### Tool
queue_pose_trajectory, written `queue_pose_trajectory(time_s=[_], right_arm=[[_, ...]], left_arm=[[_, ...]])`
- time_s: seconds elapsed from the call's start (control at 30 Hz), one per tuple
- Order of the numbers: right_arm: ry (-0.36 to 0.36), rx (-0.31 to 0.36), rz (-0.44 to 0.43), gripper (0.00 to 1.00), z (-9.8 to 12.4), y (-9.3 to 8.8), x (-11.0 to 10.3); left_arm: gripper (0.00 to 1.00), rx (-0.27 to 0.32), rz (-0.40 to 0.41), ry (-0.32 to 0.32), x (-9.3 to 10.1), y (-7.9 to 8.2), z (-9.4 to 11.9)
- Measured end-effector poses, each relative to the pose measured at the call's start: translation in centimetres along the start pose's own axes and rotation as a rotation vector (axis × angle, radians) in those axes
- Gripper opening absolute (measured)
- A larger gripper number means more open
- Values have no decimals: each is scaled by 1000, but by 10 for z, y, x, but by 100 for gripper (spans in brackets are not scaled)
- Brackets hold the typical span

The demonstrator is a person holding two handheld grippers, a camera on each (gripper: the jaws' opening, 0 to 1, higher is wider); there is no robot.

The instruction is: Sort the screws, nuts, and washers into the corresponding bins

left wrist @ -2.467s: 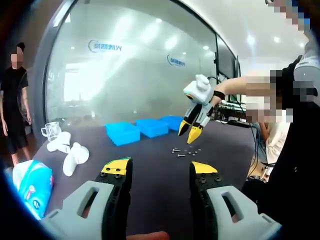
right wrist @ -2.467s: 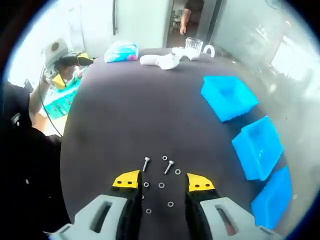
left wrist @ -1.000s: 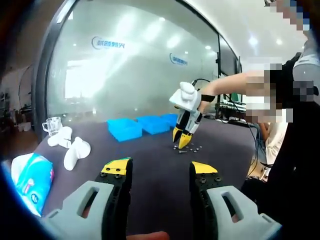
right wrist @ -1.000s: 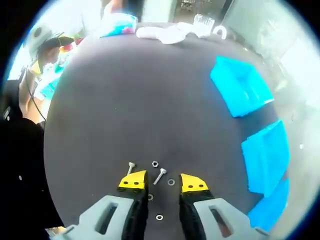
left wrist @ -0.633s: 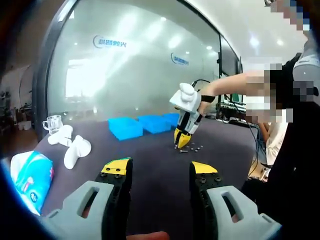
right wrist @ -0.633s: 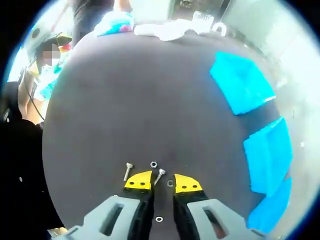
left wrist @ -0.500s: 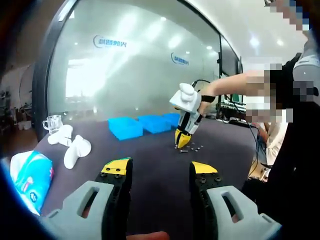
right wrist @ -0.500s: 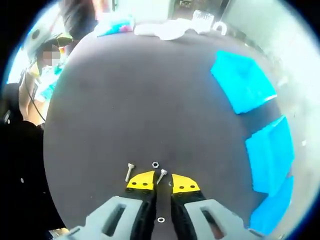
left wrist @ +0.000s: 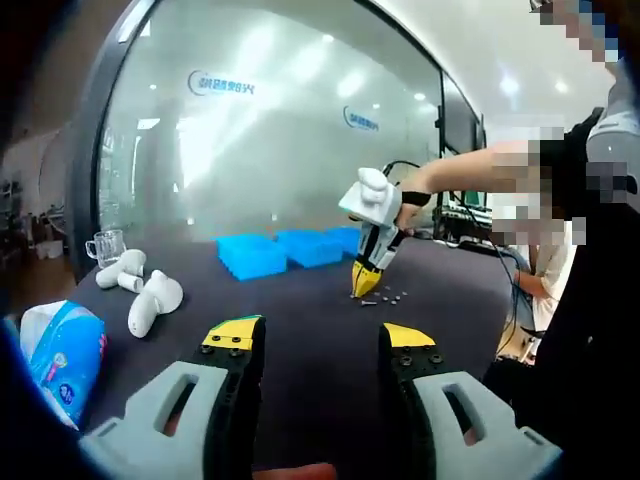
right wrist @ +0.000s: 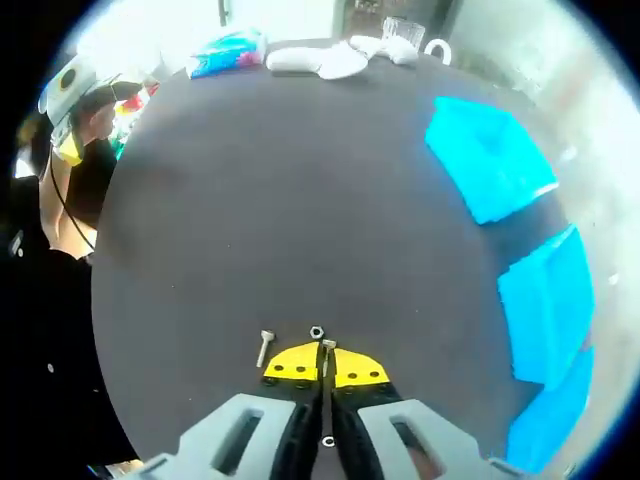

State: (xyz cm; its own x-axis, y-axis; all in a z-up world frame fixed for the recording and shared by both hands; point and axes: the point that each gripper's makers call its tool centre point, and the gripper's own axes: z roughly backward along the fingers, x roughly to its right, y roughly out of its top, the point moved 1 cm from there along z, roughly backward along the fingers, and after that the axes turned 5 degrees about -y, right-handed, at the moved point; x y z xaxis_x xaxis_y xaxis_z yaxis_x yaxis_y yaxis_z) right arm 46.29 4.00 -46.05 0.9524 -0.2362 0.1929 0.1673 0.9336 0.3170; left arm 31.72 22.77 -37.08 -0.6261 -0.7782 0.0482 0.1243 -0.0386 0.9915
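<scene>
Dark table (right wrist: 260, 200) with blue bins (right wrist: 485, 155), glass wall (left wrist: 270, 130) behind

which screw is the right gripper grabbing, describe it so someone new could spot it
On the dark round table, opposite the row of blue plastic bins, lies a small cluster of silver hardware. The right gripper is shut on the small silver screw between its yellow tips. Another silver screw lies free beside it.

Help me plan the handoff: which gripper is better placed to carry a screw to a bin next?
Right. The right gripper has its jaws closed on a screw on the table, with the blue bins ahead. The left gripper hangs open, apart from the loose hardware.
</scene>
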Motion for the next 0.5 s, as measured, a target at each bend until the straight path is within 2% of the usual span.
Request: queue_pose_trajectory(time_s=[0.3, 0.5], right_arm=[[-12, 77, -9, 0, 17, 7, -3], [-41, 219, -40, 0, 37, 19, -5]], left_arm=[[45, 7, -7, -1, 1, 4, -1], [45, 10, -13, -4, 2, 7, -3]])
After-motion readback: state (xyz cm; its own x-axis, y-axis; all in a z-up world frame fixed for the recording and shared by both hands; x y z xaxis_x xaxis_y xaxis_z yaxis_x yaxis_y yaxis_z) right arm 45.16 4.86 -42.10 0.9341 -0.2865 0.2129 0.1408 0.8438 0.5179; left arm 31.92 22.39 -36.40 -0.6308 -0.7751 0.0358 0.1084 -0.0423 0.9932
